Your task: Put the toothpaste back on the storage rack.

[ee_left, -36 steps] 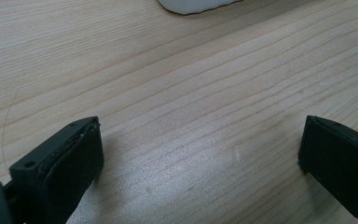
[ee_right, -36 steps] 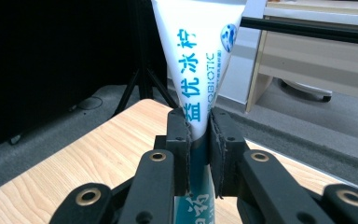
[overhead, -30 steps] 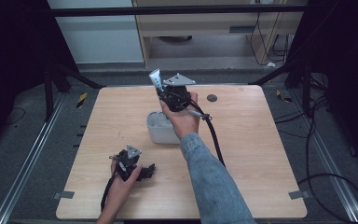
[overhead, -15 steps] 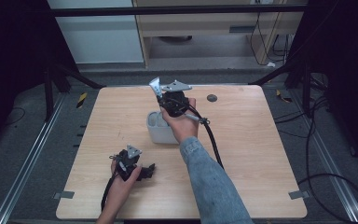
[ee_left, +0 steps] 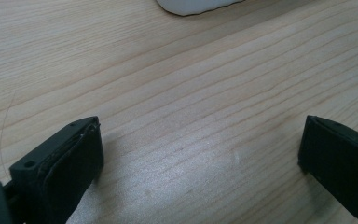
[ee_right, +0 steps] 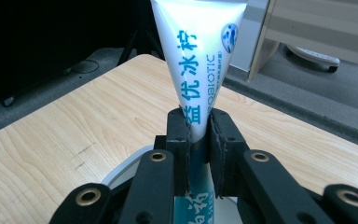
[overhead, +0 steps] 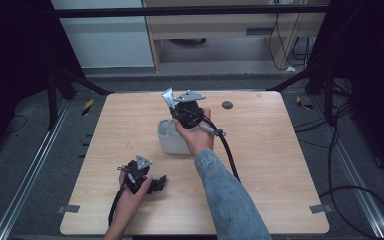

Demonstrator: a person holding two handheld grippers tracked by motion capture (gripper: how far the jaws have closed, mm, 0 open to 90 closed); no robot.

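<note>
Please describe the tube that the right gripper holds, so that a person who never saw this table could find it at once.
Look at the wooden table, then at the pale grey cup near its middle. Just above the cup, the right gripper clamps a toothpaste tube upright. It is white with blue-green lettering, the flat crimped end on top.

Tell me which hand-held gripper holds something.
The right hand-held gripper, shut on the toothpaste tube. The left hand-held gripper is open over bare table.

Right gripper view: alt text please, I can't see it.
The right tool is shut on a white tube with blue lettering, held upright. A white cup shows below the jaws, with the table beyond.
</note>
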